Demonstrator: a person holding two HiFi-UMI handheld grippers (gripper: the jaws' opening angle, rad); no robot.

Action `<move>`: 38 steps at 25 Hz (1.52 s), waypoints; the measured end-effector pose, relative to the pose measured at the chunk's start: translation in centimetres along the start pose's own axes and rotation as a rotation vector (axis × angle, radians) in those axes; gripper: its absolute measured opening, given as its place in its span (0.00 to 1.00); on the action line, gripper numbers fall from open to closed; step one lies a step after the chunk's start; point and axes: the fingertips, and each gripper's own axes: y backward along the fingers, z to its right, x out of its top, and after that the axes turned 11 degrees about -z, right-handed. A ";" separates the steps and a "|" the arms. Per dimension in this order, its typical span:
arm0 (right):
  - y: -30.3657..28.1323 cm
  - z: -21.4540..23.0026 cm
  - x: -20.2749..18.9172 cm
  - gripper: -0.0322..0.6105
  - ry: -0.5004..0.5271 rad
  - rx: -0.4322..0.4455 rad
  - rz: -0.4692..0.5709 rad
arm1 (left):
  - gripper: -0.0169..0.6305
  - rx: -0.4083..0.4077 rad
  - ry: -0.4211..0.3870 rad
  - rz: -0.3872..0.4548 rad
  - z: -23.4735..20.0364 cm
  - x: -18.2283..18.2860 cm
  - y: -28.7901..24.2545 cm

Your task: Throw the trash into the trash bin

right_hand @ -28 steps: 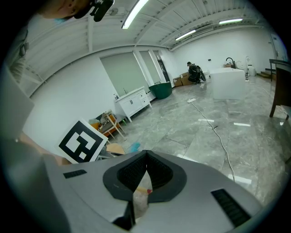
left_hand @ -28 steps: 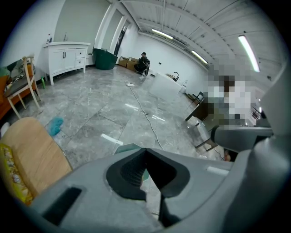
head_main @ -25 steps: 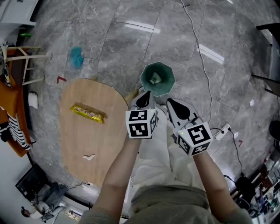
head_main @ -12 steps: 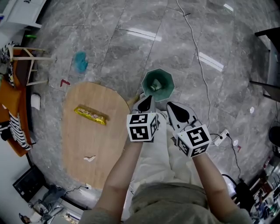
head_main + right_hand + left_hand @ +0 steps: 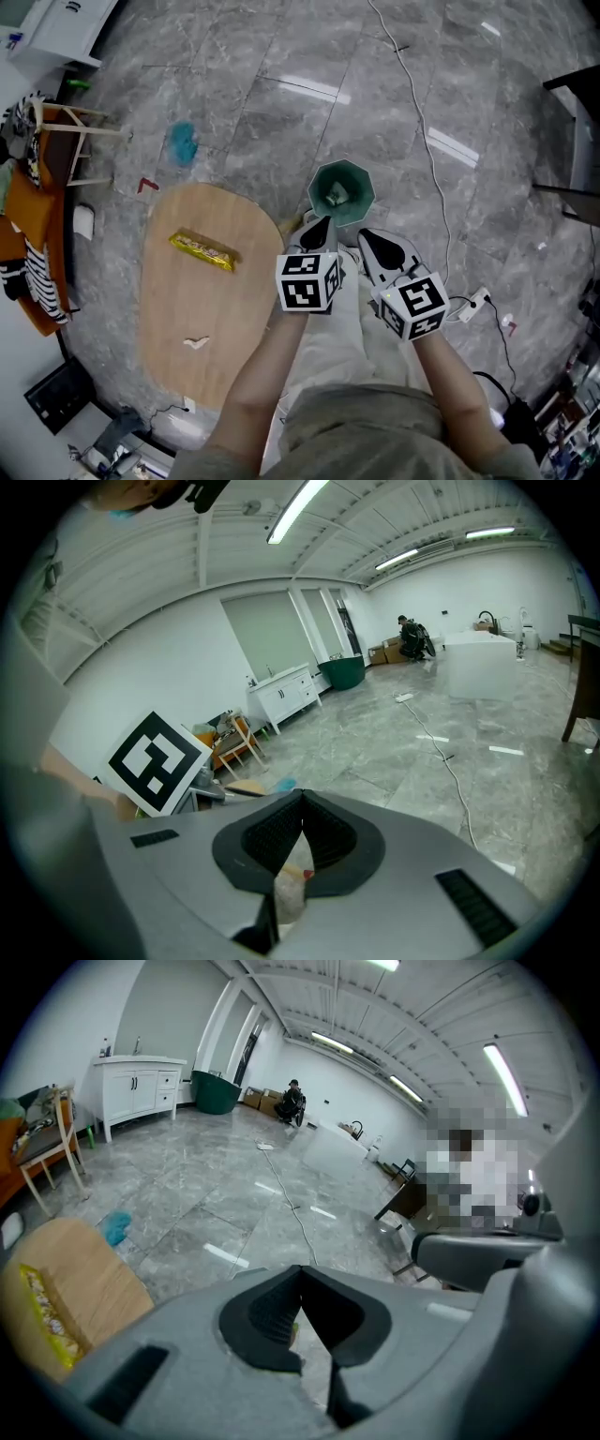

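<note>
The green trash bin (image 5: 340, 192) stands on the grey floor with pale trash in it. Both grippers hang just short of its near rim. My left gripper (image 5: 318, 225) is shut with nothing between its tips (image 5: 300, 1271). My right gripper (image 5: 367, 235) is beside it, and its tips (image 5: 301, 795) meet too. A pale scrap with a red spot (image 5: 289, 881) shows through the gap under those tips; whether it is held I cannot tell. On the wooden table (image 5: 202, 300) to the left lie a yellow wrapper (image 5: 202, 250) and a small white scrap (image 5: 195, 343).
A teal rag (image 5: 181, 142) lies on the floor beyond the table. A white cable (image 5: 433, 141) runs across the tiles to a plug strip (image 5: 473, 281) at the right. A wooden chair (image 5: 66, 141) and orange cloth (image 5: 23, 244) stand at the left edge.
Both grippers have lifted a little together and stayed shut in front of the bin. The table, wrapper and bin sit slightly lower in the head view.
</note>
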 end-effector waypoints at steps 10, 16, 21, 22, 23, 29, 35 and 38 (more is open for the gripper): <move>1.9 -1.7 -0.2 0.06 0.049 0.012 -0.016 | 0.04 -0.031 -0.010 0.019 1.7 -0.1 2.9; 3.2 -2.5 0.5 0.06 0.070 0.013 -0.012 | 0.04 -0.047 -0.009 0.022 2.6 -0.1 4.6; 4.5 -3.3 1.2 0.06 0.099 0.018 0.000 | 0.04 -0.053 -0.002 0.041 3.4 0.2 6.1; 4.7 -3.4 1.4 0.06 0.106 0.019 0.002 | 0.04 -0.054 -0.003 0.043 3.6 0.2 6.4; 5.0 -3.6 1.5 0.06 0.111 0.021 0.003 | 0.04 -0.054 -0.006 0.045 3.8 0.3 6.7; 6.6 -4.4 2.3 0.06 0.140 0.029 0.015 | 0.04 -0.062 -0.015 0.070 5.2 0.7 8.7; 8.1 -5.7 3.1 0.06 0.163 0.046 0.033 | 0.04 -0.065 -0.023 0.086 6.4 0.3 10.8; 9.0 -6.2 3.4 0.06 0.176 0.052 0.042 | 0.04 -0.060 -0.022 0.101 7.0 0.2 11.9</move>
